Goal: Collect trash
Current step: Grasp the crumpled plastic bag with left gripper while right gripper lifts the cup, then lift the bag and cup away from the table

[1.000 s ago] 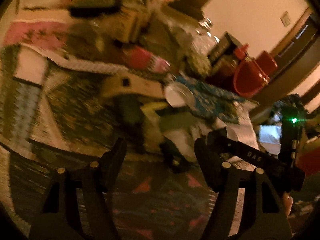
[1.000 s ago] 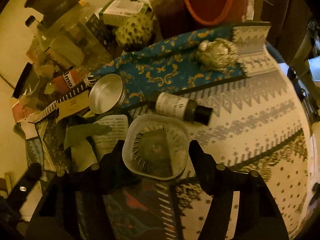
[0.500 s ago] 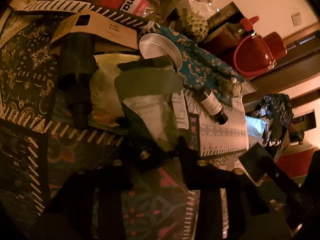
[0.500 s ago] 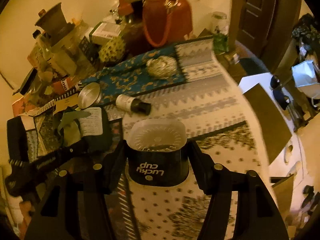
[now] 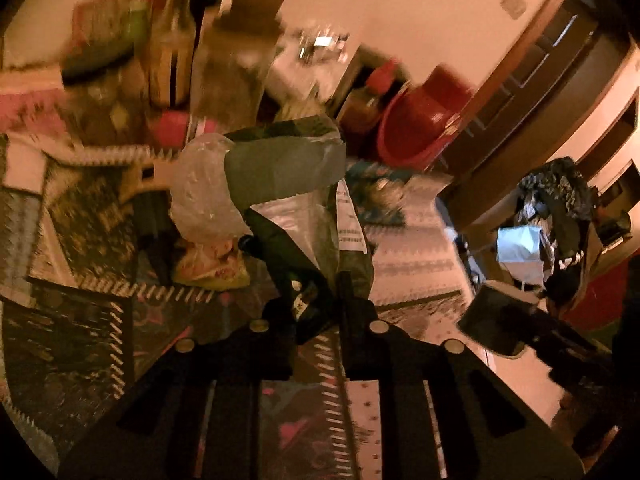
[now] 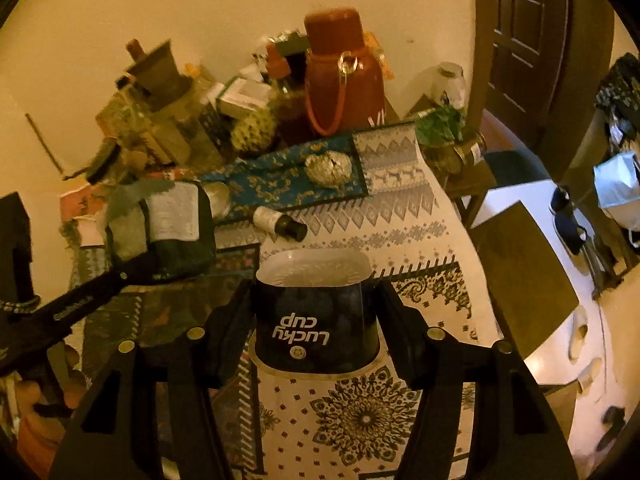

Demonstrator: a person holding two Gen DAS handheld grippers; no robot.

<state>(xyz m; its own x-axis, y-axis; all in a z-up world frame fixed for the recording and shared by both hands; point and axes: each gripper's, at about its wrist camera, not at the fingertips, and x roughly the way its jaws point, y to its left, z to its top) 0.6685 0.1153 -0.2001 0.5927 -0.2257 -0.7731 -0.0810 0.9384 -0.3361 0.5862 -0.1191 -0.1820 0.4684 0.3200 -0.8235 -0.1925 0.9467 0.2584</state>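
My left gripper (image 5: 316, 304) is shut on a dark green foil pouch (image 5: 288, 168) with a white label and holds it lifted above the table; the pouch also shows in the right wrist view (image 6: 160, 224). My right gripper (image 6: 316, 300) is shut on a black plastic "Lucky cup" (image 6: 316, 312), held upside-down lettering toward me, above the patterned tablecloth (image 6: 400, 216). A small dark bottle (image 6: 280, 224) lies on the cloth, and a crumpled foil ball (image 6: 328, 168) sits on the blue runner behind it.
A red flask (image 6: 340, 76) with a strap, jars, boxes and a custard apple (image 6: 252, 132) crowd the table's back edge. A clear plastic bag (image 5: 200, 196) lies left of the pouch. A white bag (image 6: 616, 188) hangs at right near a wooden door (image 6: 524, 40).
My left gripper closed on the green pouch and lifted it off the table. My right gripper raised the cup from the cloth and pulled back.
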